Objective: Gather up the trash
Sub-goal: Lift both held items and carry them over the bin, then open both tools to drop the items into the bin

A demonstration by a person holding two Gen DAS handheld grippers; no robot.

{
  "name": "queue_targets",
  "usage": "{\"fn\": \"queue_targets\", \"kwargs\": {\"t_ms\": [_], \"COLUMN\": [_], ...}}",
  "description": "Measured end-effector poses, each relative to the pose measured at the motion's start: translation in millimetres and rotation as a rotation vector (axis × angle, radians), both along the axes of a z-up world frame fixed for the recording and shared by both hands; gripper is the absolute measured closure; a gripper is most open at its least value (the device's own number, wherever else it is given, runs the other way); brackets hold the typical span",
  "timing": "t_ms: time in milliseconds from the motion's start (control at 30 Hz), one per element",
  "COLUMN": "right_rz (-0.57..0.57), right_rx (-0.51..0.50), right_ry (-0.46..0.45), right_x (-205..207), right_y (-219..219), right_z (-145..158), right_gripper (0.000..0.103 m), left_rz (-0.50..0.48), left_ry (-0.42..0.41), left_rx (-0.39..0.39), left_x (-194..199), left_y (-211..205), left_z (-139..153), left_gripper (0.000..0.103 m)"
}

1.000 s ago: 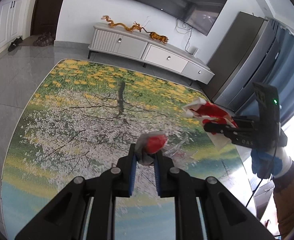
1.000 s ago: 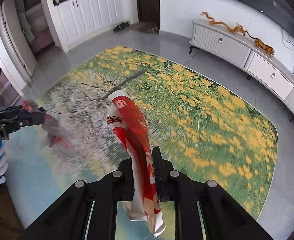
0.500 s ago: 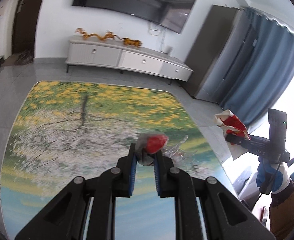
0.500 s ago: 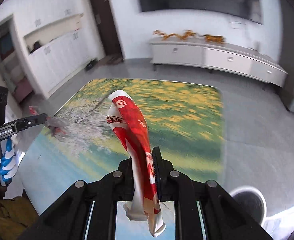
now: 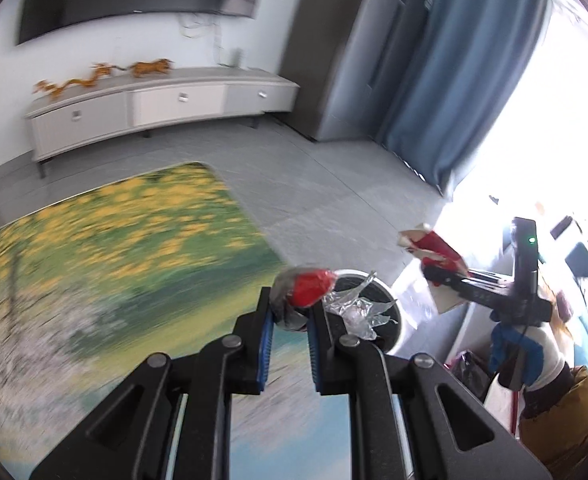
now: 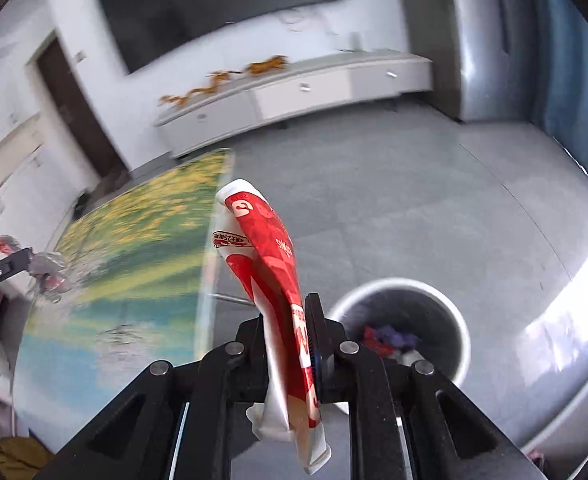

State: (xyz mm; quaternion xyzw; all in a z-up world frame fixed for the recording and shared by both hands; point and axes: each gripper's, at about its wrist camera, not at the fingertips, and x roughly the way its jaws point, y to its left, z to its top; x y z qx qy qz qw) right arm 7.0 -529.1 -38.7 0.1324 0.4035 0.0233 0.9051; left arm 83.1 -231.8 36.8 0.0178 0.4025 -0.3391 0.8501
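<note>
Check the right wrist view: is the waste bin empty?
No, the waste bin already holds red and purple scraps at its bottom.

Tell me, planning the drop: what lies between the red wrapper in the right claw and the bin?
Only bare floor separates wrapper and bin, right wrist view.

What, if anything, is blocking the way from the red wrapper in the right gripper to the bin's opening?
Nothing visible does. The right gripper is shut on the red wrapper, and the round bin sits on bare floor just beyond it, with its mouth open and uncovered. Some trash already lies inside, well below the rim.
</note>
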Motion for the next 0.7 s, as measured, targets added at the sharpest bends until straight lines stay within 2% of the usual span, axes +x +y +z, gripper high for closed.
{"fn": "queue_targets", "kwargs": {"t_ms": [100,333,600,700], "right_rz": [-0.063,-0.163,-0.222,-0.249], "right_rx": [0.023,0.061,0.072,0.078], "right_ry": [0.031,0.108,0.194,0.227], "right_x": [1,13,28,31], "right_y": [-29,-84,-109,-117], "right_z": [-17,-58,-100,-115], "right_gripper": [0.089,0.087,0.083,0.066], "left_rz": [-0.053,-0.112,-0.139,-0.151], "left_ry": [0.010,0.055,0.121,0.163], "left_rx": [0.041,0.112,0.184,0.180], "left_x": [10,32,51,54], "left_y": [-56,-156,-222,-236], "left_z": [-11,-50,-102,-118], "left_gripper": [0.089,0.089,0.087,0.086]}}
